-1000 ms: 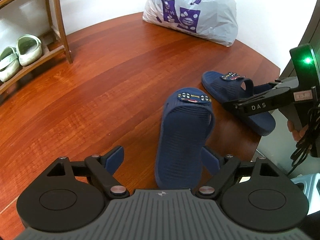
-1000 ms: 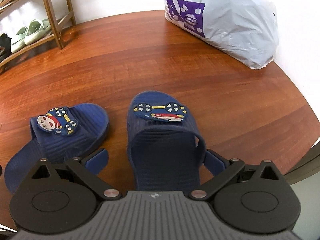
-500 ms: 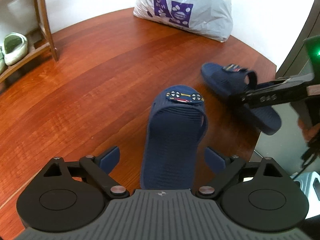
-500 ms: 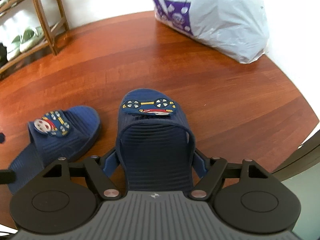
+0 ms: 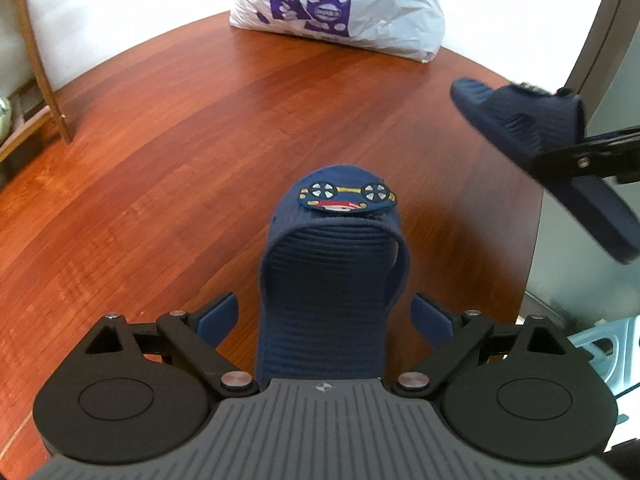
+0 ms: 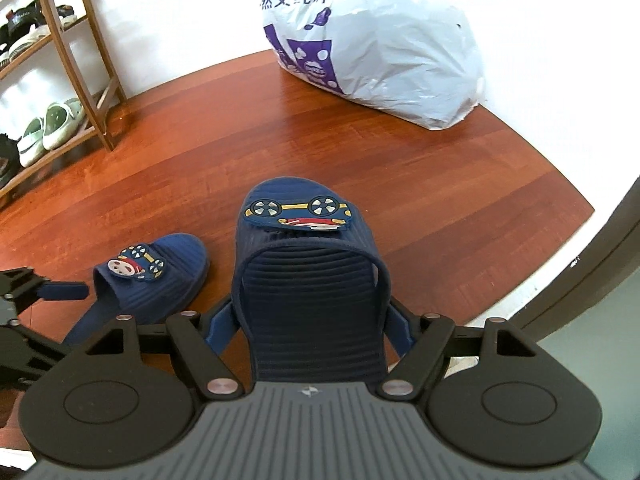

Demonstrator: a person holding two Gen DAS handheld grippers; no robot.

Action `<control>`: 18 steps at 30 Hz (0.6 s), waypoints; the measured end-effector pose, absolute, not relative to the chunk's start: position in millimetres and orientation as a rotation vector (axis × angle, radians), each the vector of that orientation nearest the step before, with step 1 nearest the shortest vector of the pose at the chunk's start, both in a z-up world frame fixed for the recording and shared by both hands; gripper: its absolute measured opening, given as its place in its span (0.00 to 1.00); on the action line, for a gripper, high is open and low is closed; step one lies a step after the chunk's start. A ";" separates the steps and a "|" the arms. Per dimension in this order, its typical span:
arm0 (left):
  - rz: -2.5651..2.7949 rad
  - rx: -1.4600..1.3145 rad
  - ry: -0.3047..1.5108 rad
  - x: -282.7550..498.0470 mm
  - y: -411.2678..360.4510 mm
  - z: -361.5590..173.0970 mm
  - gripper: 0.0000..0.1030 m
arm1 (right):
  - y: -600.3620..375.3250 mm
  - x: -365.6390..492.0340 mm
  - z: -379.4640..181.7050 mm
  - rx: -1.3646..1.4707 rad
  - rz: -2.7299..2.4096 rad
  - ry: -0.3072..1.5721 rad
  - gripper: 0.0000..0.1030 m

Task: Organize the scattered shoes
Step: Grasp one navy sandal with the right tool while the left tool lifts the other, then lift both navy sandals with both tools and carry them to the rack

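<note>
above the floor (image 6: 400,184), right hand-held gripper (image 6: 312,320) tilts down grasping one slipper (image 6: 304,280); left hand-held gripper (image 5: 326,316) released.

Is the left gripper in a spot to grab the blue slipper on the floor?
Probably yes. The left gripper is open with the slipper lying between its fingers, nothing blocking either side.

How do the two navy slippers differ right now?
The right slipper is clamped in the right claw and off the floor; the left slipper lies flat on the floor. The left claw straddles its slipper with pads clear. Both are ribbed navy slides with a car patch.
</note>
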State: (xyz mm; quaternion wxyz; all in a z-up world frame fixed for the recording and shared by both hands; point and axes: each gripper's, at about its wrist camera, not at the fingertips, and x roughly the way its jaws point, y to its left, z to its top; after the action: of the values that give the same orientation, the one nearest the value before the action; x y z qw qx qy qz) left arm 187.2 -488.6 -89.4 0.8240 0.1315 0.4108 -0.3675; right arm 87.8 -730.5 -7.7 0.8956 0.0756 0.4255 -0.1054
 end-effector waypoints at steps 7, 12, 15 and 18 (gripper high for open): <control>-0.786 0.290 0.823 188.3 -489.7 -95.8 0.90 | -727.7 76.2 0.5 0.164 -0.235 0.874 0.78; -0.816 0.286 0.795 185.2 -489.5 -100.1 0.74 | -726.0 74.2 2.3 0.168 -0.242 0.876 0.78; -0.813 0.290 0.774 182.8 -487.9 -100.7 0.73 | -723.6 75.3 4.5 0.169 -0.239 0.875 0.78; -0.799 0.275 0.760 182.7 -483.8 -96.8 0.73 | -720.1 78.2 7.0 0.170 -0.229 0.872 0.78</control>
State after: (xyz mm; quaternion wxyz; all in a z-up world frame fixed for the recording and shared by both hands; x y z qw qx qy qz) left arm 182.7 -483.8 -96.8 0.8429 0.1301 0.3600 -0.3782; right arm 78.2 -720.1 7.0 0.8966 0.0820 0.4208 -0.1107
